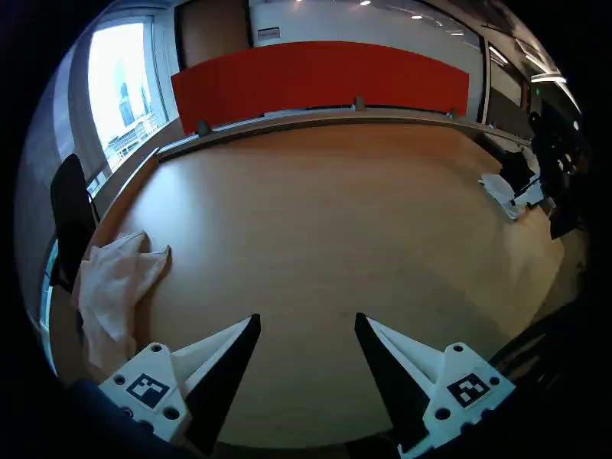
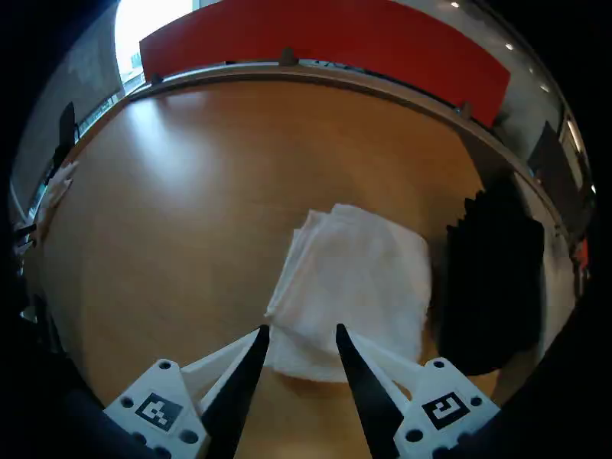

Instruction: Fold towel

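Facing folded towel (image 2: 359, 275), right claw (image 2: 301, 329); left claw (image 1: 307, 316) faces table (image 1: 306, 214), crumpled cloth (image 1: 115, 283).

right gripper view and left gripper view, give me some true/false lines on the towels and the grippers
1. A white folded towel lies on the wooden table. True.
2. The right gripper is shut on the folded towel. False: its jaws stand apart, with the tips over the towel's near edge.
3. The left gripper is open, with bare table between its fingers. True.
4. In the left gripper view, the crumpled towel lies in the middle of the table. False: it lies at the table's left edge.
5. The partition along the table's far side is blue. False: it is red.
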Demonstrator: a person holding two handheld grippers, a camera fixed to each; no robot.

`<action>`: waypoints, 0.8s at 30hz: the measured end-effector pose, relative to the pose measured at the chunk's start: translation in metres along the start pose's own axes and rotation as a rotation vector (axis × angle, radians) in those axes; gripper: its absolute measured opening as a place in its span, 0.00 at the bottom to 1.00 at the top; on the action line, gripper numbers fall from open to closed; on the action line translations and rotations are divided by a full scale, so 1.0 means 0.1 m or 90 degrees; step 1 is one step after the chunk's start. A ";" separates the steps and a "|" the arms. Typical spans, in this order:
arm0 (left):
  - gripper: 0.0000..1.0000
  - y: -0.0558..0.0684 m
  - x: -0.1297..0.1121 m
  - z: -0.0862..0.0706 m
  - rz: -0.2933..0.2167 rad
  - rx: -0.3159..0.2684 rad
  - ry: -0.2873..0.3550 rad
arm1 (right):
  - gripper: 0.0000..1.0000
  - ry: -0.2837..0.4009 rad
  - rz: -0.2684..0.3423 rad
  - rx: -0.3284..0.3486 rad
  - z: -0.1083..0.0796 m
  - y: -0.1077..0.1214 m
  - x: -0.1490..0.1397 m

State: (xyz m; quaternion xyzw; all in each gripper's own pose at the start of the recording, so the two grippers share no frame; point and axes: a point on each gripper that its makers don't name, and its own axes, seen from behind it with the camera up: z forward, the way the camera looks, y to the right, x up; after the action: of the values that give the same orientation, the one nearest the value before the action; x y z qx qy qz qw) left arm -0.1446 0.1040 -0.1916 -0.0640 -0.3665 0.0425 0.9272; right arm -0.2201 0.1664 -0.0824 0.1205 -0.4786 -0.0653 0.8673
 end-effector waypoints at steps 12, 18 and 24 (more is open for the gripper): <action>0.91 -0.04 -0.05 -0.02 -0.005 0.004 -0.002 | 0.52 -0.001 -0.024 -0.003 0.09 -0.08 0.05; 0.91 -0.04 -0.07 -0.01 -0.004 0.004 -0.003 | 0.31 -0.004 -0.032 -0.009 0.11 -0.07 0.05; 0.91 -0.05 -0.08 -0.02 -0.006 0.006 -0.004 | 0.26 -0.010 -0.037 -0.006 0.13 -0.08 0.04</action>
State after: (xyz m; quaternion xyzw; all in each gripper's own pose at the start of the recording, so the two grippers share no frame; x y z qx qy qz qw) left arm -0.1485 0.0973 -0.1980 -0.0579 -0.3695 0.0400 0.9266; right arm -0.2287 0.1555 -0.0746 0.1298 -0.4818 -0.0933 0.8616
